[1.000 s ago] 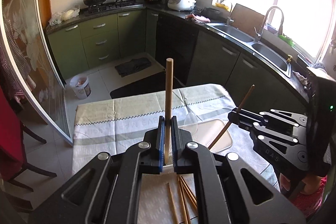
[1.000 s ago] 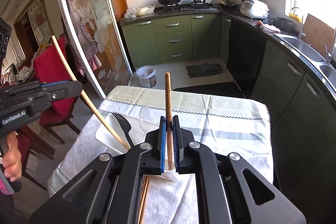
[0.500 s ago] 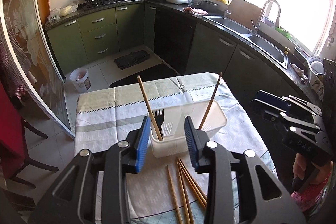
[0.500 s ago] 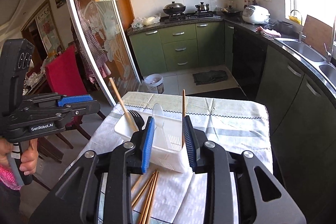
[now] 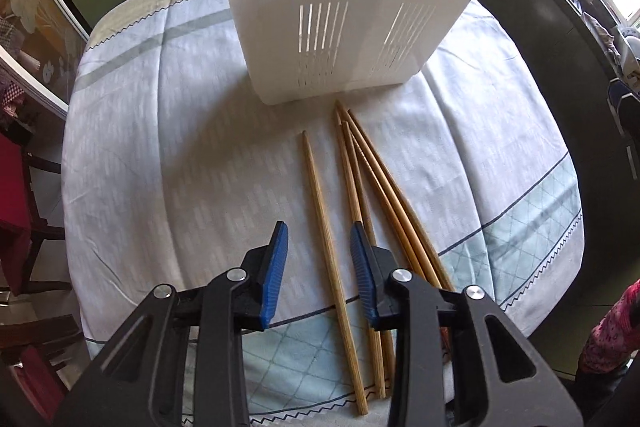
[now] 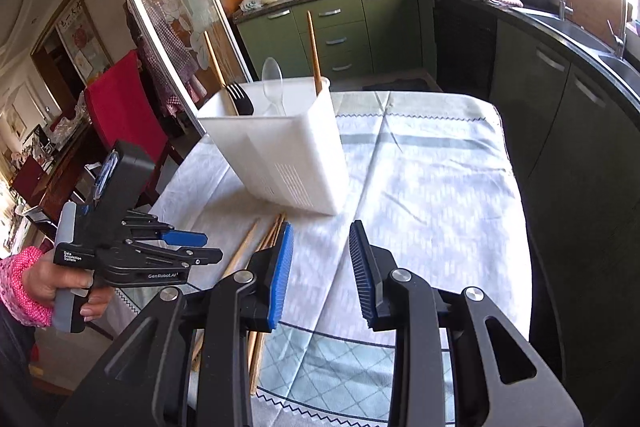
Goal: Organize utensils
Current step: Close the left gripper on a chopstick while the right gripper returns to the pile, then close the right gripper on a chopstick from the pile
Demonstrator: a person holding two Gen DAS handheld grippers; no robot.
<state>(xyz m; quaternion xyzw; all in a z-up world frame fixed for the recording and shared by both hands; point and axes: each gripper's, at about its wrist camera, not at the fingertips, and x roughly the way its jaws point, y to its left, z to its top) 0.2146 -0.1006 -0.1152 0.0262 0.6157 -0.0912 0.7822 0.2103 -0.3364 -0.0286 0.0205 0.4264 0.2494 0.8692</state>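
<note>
A white slotted utensil holder [image 5: 340, 7] stands on the cloth-covered table [image 5: 160, 147]. In the right wrist view the holder [image 6: 280, 155] contains two chopsticks [image 6: 314, 51], a black fork [image 6: 240, 99] and a clear spoon [image 6: 273, 83]. Several wooden chopsticks [image 5: 372, 179] lie on the cloth in front of it. One single chopstick [image 5: 312, 167] lies apart on their left. My left gripper [image 5: 318, 231] points down over that single chopstick, its jaws closing either side of it without pressing on it. My right gripper [image 6: 321, 229] hangs open above bare cloth, nothing between its fingers.
A hand in a pink sleeve [image 6: 24, 291] holds the left gripper [image 6: 210, 247] at the table's left edge. A red chair [image 6: 120, 107] stands left of the table. Dark cabinets [image 6: 560, 107] and a sink run along the right. The near table edge [image 5: 520, 319] is close.
Both grippers opened and let go of their chopsticks, which now stand in the holder. The left gripper dropped and tilted down over the loose chopsticks. The right gripper drew back and sank.
</note>
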